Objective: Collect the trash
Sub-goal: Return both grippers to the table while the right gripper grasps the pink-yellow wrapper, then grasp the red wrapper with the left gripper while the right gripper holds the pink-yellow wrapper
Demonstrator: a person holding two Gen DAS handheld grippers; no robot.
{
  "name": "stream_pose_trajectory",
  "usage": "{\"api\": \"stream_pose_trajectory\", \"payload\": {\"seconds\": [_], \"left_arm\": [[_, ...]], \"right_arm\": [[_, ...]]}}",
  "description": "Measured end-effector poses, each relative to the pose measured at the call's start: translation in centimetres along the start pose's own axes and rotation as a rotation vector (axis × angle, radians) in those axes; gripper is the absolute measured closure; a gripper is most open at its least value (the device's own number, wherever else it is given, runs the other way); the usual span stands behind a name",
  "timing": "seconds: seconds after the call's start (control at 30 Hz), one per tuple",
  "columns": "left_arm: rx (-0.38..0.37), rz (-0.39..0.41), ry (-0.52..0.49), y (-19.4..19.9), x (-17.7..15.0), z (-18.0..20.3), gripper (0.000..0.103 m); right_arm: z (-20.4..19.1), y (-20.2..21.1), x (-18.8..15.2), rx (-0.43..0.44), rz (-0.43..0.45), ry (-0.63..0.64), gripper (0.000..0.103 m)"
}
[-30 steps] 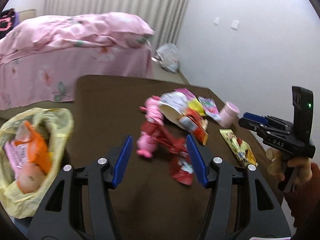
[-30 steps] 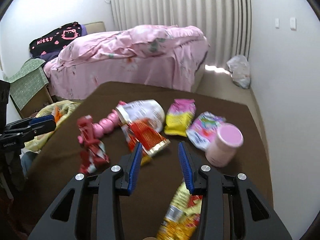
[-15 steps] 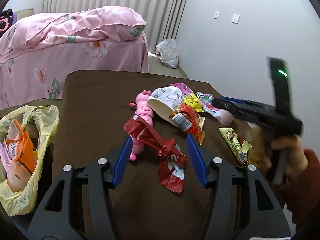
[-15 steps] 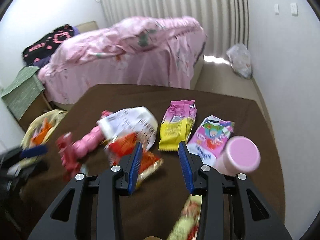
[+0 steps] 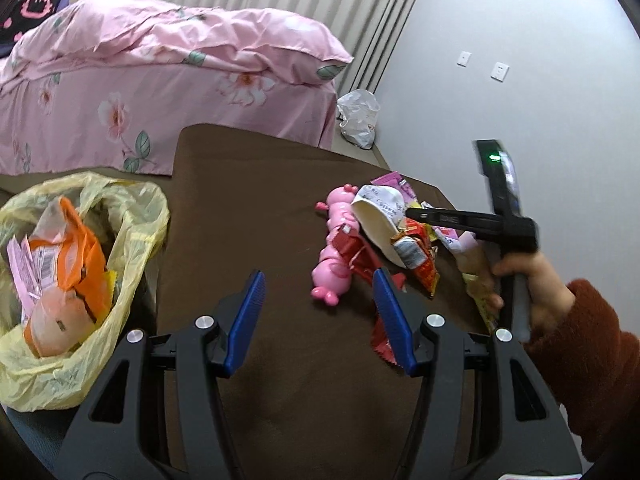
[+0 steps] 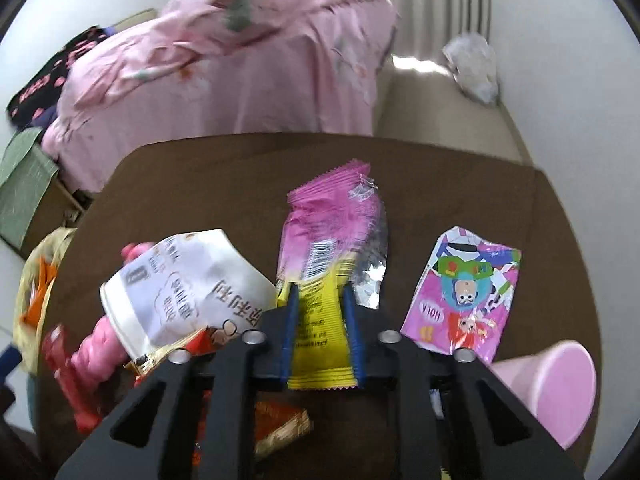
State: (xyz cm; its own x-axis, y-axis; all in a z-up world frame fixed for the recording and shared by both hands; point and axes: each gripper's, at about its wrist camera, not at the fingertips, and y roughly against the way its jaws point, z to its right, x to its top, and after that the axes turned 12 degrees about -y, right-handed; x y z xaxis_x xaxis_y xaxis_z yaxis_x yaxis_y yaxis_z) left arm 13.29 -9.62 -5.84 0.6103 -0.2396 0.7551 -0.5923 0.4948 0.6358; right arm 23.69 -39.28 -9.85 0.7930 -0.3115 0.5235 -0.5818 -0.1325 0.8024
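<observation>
Your left tool [image 5: 318, 316] is matte black with blue ribbed pads [image 5: 248, 312] and round silver screws. Your right tool [image 6: 320, 336] matches it, and a small green light glows on its upright block. Your right hand [image 5: 532, 288] is bare-skinned, cuffed by a fuzzy rust-red sleeve [image 5: 592, 364].

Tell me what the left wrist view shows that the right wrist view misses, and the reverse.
Left wrist only: the open left claw over bare table, and the person's hand gripping the right tool. Right wrist only: the right claw pinching the pink-and-yellow wrapper, plus the cartoon wrapper. Both: white paper cup, pink toy, yellow trash bag.
</observation>
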Motion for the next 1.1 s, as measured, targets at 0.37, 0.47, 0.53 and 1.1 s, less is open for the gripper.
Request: {"api": "stream_pose_trajectory", "payload": {"seconds": [0.37, 0.47, 0.53, 1.1], "left_arm": [[-0.015, 0.008, -0.056, 0.6, -0.4, 1.3, 0.05], [-0.058, 0.01, -0.135, 0.3, 0.1, 3.0, 0.05], [-0.092, 0.01, -0.224, -0.4, 0.7, 4.7, 0.05], [-0.193, -0.204, -0.41, -5.2, 0.3, 8.1, 0.05]], "right_arm": [[1.8, 11.0, -4.4, 0.081, 0.145, 0.005, 0.087], [3.1, 13.6, -7.0, 0.07, 0.181, -0.006, 0.087], [3.9, 14.9, -8.5, 0.083, 0.187, -0.027, 0.087], [5.6, 15.3, -19.5, 0.141, 0.063, -0.078, 0.087]]}}
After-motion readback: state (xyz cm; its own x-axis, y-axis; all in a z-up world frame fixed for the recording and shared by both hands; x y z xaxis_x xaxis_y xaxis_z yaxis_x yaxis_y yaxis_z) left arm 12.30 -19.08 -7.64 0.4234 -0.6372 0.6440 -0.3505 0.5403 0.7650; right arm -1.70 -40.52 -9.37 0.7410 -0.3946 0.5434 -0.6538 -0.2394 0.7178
